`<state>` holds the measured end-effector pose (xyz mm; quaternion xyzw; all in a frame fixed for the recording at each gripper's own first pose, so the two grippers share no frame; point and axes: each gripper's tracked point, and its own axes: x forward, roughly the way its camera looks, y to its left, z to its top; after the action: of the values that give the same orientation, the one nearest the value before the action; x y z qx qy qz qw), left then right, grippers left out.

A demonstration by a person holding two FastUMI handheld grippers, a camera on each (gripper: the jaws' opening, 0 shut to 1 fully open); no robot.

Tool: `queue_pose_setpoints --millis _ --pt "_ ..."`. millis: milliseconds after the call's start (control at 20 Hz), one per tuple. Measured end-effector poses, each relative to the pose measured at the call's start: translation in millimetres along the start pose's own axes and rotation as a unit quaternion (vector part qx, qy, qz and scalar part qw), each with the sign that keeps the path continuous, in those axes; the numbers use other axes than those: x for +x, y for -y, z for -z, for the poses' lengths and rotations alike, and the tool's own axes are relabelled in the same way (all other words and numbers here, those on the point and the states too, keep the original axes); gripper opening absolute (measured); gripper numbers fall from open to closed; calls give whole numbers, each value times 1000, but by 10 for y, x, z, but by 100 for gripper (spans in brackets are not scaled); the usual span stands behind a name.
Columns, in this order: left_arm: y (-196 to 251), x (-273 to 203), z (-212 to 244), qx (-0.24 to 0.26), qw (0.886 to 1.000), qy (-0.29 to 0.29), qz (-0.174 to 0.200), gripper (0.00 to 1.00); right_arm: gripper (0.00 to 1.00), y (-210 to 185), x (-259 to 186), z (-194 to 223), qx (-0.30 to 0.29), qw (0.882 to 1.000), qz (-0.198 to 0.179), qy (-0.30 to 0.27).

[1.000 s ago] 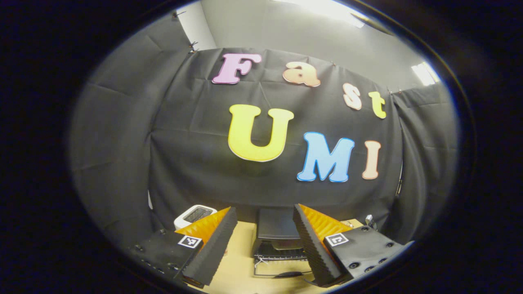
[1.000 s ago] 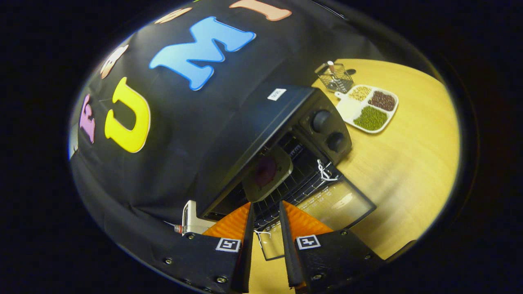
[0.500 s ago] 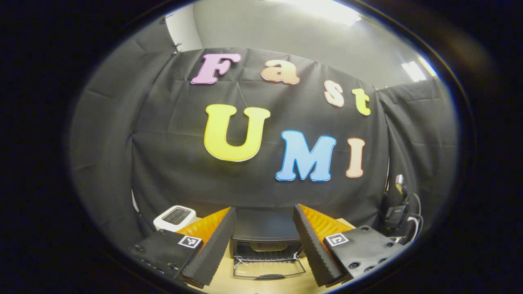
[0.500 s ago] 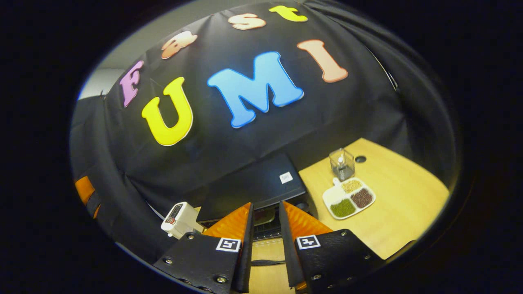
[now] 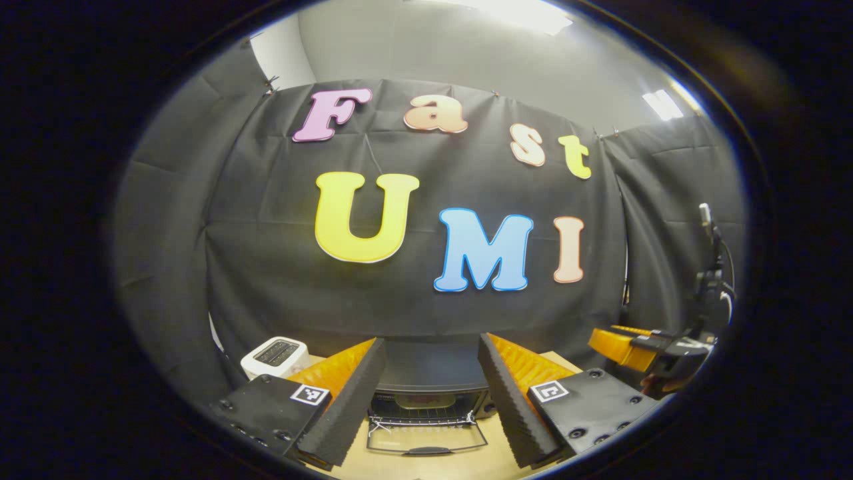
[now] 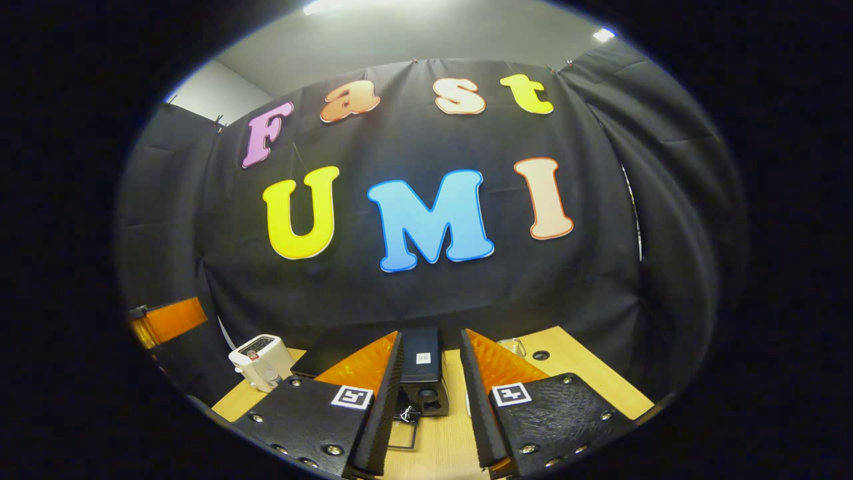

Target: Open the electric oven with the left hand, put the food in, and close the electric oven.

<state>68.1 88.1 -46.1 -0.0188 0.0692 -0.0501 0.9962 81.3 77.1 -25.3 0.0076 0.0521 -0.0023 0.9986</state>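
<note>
Low centre, between spread left gripper (image 5: 426, 393) fingers: oven (image 5: 430, 393) door (image 5: 426, 440) down, food (image 5: 426, 401) inside. Right gripper (image 6: 430, 400) parted, empty. Next, probably: lift door shut.

Black oven (image 5: 426, 373); white toaster (image 5: 274, 356); light wood table (image 6: 586, 373); grey room wall (image 5: 466, 53).
</note>
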Motion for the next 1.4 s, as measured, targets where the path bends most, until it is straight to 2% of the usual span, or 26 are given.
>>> queue_pose_setpoints --millis 50,150,250,300,450,500,550,600,650,800,1000,1100,1200,1250,1350,1400 --pt "33 5 18 1 1000 -1 -1 97 51 12 -29 -62 -2 1000 -3 7" --pt "106 22 55 -1 1000 -4 -2 96 100 96 -130 -206 -9 1000 -1 22" --pt "188 50 131 -2 1000 -12 -3 94 93 156 -195 -322 -5 999 -2 37" --pt "247 66 185 -4 1000 -20 1 97 99 174 -228 -341 -3 999 -4 38" --pt "350 149 401 -2 999 -53 8 98 99 292 -237 -368 -6 999 -5 44" --pt "389 170 487 -4 998 -65 11 94 99 308 -236 -380 -9 999 -5 45" --pt "396 197 565 -5 997 -76 13 98 99 332 -250 -376 -11 999 -5 44" --pt "401 224 660 -7 996 -89 14 95 99 345 -249 -361 -10 999 -7 41" --pt "406 241 749 -8 995 -102 14 94 99 368 -276 -488 -8 999 -7 38" --pt "380 313 1125 -5 988 -154 13 95 99 411 -237 -445 -4 1000 -4 31" --pt "361 334 1693 -13 971 -240 15 98 99 462 -207 -359 -3 1000 3 22" --pt "361 332 1936 -3 961 -277 16 94 99 528 -217 -353 -1 1000 11 18" --pt "375 345 2103 1 953 -302 18 98 99 617 -251 -314 2 1000 18 12" --pt "385 325 2184 1 949 -316 16 92 99 656 -263 -294 3 1000 21 9" --pt "342 292 2410 -4 935 -355 12 98 99 705 -251 -84 7 1000 28 3" --pt "331 263 2532 -8 926 -378 9 95 99 712 -240 -58 9 999 31 -1"
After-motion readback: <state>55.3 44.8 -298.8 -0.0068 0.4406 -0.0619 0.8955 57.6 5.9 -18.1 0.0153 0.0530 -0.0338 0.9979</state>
